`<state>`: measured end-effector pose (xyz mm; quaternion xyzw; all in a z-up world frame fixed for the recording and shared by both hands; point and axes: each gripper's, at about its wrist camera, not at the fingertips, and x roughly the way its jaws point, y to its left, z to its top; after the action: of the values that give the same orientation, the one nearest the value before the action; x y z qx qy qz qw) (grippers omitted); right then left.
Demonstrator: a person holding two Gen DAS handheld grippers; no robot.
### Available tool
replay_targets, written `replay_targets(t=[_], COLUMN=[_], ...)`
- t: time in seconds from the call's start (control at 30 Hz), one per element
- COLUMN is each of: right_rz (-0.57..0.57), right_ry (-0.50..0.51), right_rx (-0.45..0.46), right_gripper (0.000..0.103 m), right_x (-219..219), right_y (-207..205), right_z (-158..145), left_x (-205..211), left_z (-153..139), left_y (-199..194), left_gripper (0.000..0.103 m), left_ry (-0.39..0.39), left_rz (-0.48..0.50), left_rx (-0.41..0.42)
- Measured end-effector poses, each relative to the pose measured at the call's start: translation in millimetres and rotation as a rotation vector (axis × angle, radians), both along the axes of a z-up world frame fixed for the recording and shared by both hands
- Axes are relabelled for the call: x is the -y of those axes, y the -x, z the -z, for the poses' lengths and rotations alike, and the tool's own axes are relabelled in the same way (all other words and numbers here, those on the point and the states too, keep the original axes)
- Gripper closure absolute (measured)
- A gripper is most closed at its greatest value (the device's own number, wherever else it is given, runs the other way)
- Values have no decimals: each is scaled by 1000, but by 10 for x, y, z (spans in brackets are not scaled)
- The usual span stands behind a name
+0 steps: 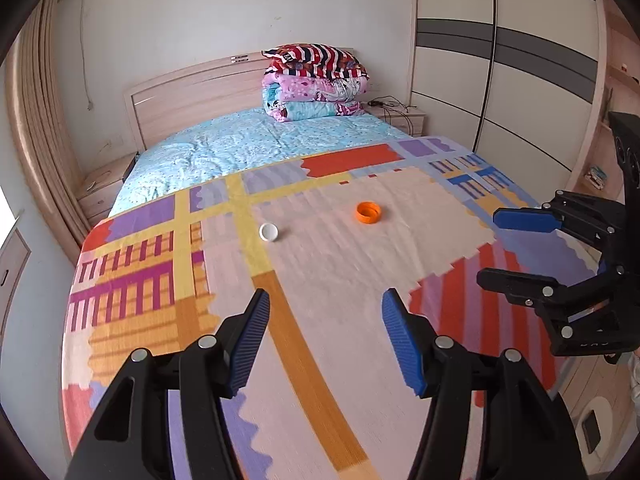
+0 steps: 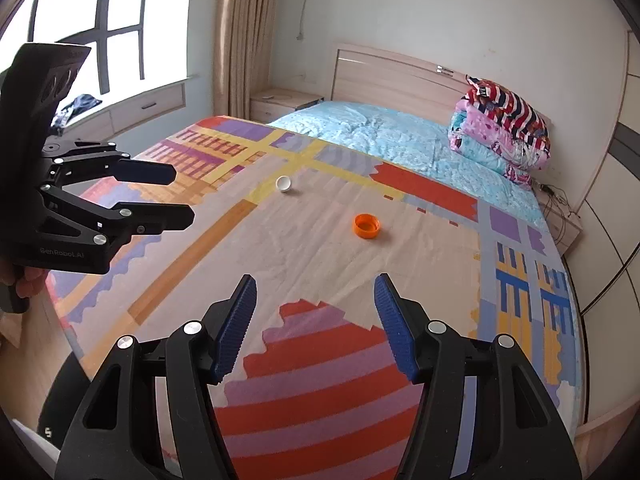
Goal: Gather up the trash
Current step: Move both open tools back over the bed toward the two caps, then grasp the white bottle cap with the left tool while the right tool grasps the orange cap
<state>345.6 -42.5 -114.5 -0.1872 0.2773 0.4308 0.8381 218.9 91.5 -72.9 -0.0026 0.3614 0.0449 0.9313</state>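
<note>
While both grippers hang above the foot end of the bed, the two pieces of trash lie on the patterned blanket (image 1: 328, 280) spread over its near half. Taking the orange bottle cap (image 1: 369, 212) as the landmark, it sits open side up on the pale central panel of the blanket, beyond both sets of fingertips and touched by neither. A white bottle cap (image 1: 268, 232) lies well apart from the orange one, toward the window side of the room, next to the yellow stripe.

Nearer the camera than the orange cap, the left gripper (image 1: 324, 336) has its blue-padded jaws standing apart with nothing between them. Its partner, the right gripper (image 2: 314, 326), is likewise spread and empty; in the left wrist view it appears on the wardrobe side of the orange cap, raised above the blanket edge. A hand (image 2: 24, 280) grips the left tool's handle.

Far behind the orange cap, a stack of folded quilts (image 1: 316, 84) rests against the wooden headboard (image 1: 192, 92) on the light blue sheet (image 1: 248, 140). A wardrobe (image 1: 500, 64) lines the wall on one side, a curtained window (image 2: 100, 24) the other.
</note>
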Motion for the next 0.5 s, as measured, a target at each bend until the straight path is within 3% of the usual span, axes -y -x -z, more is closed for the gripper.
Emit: replay_targets(t=[0.23, 0.3, 0.5], right_rz=[29, 27, 44], right_ry=[-18, -20, 35], right_rx=[-83, -129, -149], right_gripper=[42, 42, 42], right_x=[-284, -376, -653], right_y=[-442, -586, -873], right_z=[16, 49, 208], left_x=[-299, -419, -599], left_z=[109, 157, 350], left_y=[-452, -591, -979], left_gripper=[47, 47, 47], left_ry=[53, 109, 101], left_rz=[-16, -23, -51], left_rx=[-39, -57, -106])
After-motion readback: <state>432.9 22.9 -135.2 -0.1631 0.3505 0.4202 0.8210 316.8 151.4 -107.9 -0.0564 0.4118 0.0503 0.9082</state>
